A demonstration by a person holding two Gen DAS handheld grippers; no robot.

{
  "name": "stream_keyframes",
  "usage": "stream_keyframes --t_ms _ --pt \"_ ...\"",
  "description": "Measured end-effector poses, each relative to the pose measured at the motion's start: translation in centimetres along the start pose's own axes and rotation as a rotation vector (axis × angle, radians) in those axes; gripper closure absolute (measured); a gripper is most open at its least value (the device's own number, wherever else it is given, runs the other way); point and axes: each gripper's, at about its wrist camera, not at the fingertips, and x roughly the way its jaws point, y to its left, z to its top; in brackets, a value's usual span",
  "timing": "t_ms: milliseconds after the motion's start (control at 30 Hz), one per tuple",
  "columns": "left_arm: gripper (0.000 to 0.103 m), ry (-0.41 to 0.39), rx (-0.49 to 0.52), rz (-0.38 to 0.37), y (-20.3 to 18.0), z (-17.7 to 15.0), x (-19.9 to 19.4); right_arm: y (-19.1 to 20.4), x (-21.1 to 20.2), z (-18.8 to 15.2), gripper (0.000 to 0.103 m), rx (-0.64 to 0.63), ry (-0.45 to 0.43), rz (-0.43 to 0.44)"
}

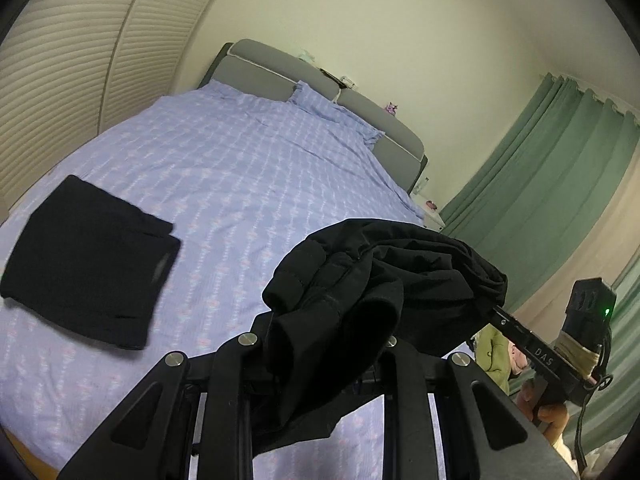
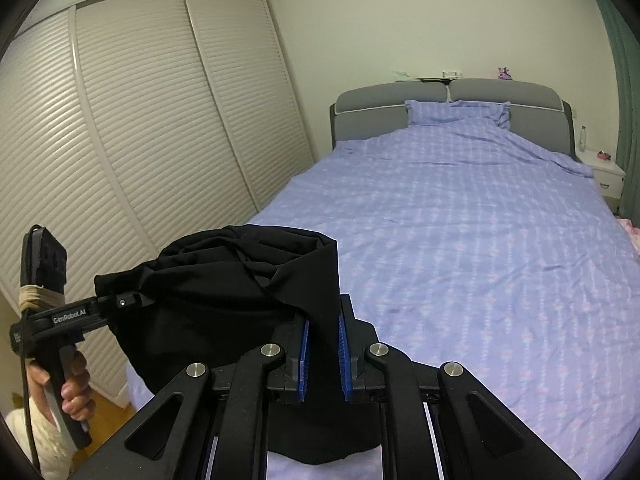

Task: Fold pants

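Black pants hang bunched between both grippers, lifted above the bed. My left gripper is shut on one end; the cloth covers its fingertips. In the right wrist view the pants stretch from the left gripper on the left to my right gripper, whose blue pads pinch a fold of the cloth. In the left wrist view the right gripper holds the far end at right. A second black garment, folded flat, lies on the bed at left.
The bed has a lilac patterned cover, a pillow and a grey headboard. Slatted wardrobe doors stand at left. A white nightstand and green curtains are at right.
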Motion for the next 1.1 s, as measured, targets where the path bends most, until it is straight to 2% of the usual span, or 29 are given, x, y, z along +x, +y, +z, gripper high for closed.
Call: stream_keyframes --t_ms 167,267,500,633,767,1100 --pt "0.080 0.025 0.014 0.000 5.3 1.4 -3.2 6.3 1.1 -1.3 0.090 0.038 -0.009 -0.008" --pt "0.080 0.032 0.011 0.023 8.4 2.2 -5.1 10.2 2.6 -1.7 0.090 0.025 0.016 -0.001" --pt "0.080 -0.005 -0.023 0.122 14.6 4.3 -8.9 16.2 6.3 -1.0 0.090 -0.028 0.069 0.081" --pt "0.080 -0.037 -0.026 0.137 17.6 5.8 -10.5 19.2 7.9 -0.7 0.090 -0.058 0.072 0.104" --pt "0.080 -0.041 -0.028 0.124 20.9 7.4 -11.7 21.9 9.3 -0.1 0.090 -0.074 0.082 0.104" --pt "0.079 0.087 0.033 0.054 28.5 13.0 -10.0 27.8 14.1 0.6 0.090 0.019 0.094 -0.001"
